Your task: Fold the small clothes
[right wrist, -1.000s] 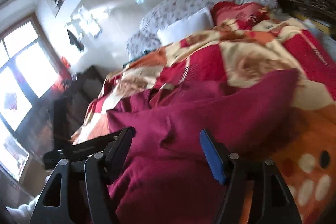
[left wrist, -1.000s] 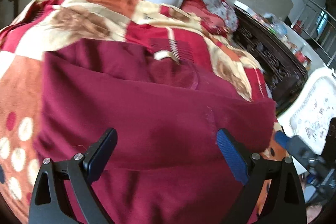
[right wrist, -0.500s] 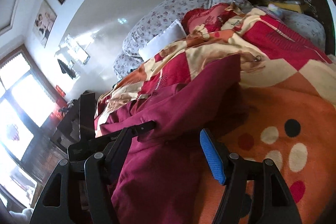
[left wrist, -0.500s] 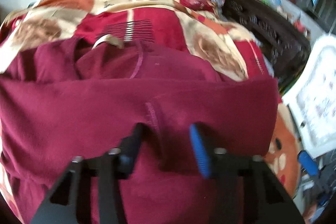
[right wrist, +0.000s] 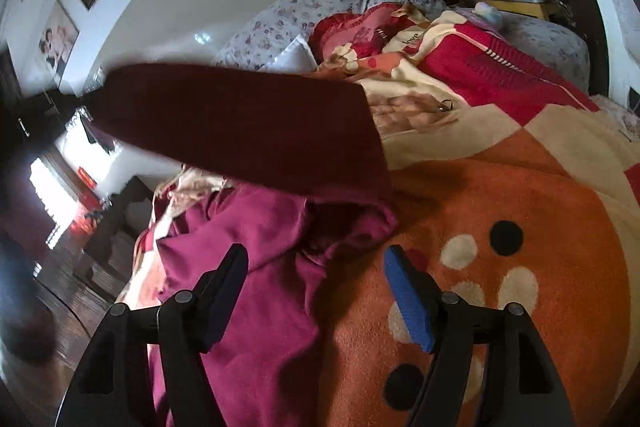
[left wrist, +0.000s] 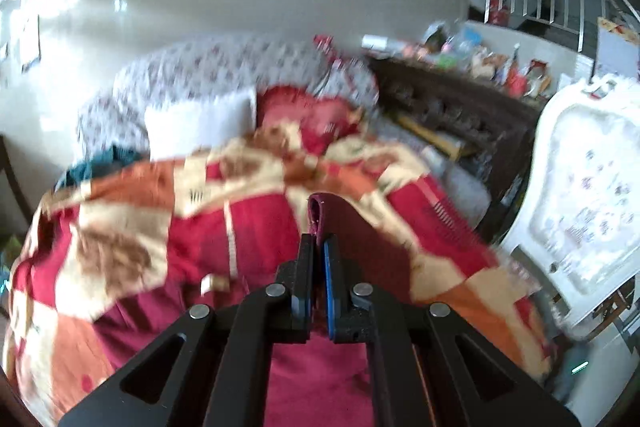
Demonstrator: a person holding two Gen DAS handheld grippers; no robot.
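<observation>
Maroon garment edge pinched in left hand-held gripper; right hand-held gripper wide, empty.

Both the left gripper and the right gripper are matte black frames with triangular cut-outs and round silver screws, each carrying one black pad and one ribbed blue pad on its jaws.
</observation>
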